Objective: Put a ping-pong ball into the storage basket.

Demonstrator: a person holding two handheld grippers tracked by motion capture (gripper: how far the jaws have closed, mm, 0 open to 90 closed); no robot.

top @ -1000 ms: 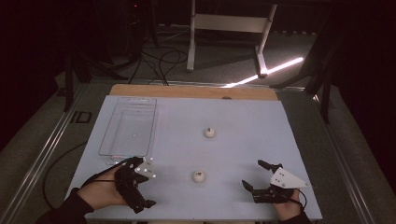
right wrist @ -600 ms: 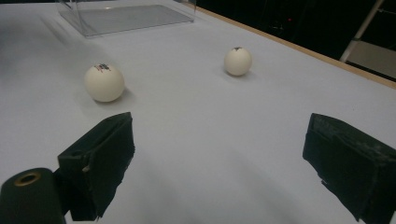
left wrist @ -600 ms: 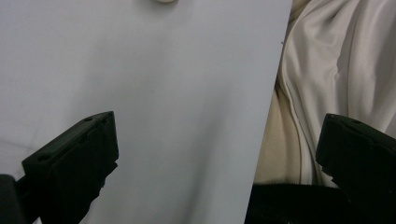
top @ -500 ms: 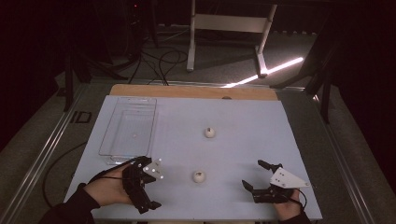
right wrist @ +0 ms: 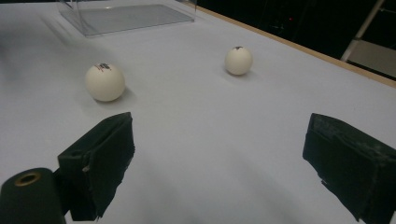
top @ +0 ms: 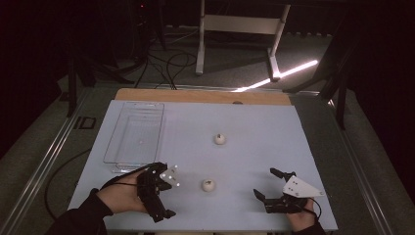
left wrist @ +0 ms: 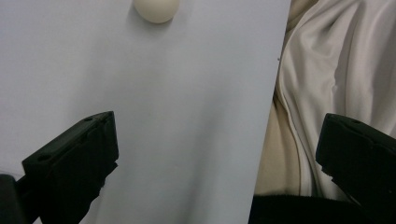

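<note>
While both jaws are standing wide apart and holding nothing, the left hand-held gripper (top: pixel 157 196) is hovering by the near edge of the surface (top: pixel 254 127), just left of the nearer ball (top: pixel 208 185), and the right hand-held gripper (top: pixel 275 190) is waiting equally open at the near right. Judging by the layout, an approach is underway: next comes closing on that ball, probably for the clear tray (top: pixel 134 138). Open room is lying all around, with the farther ball (top: pixel 220 139) well apart.
</note>
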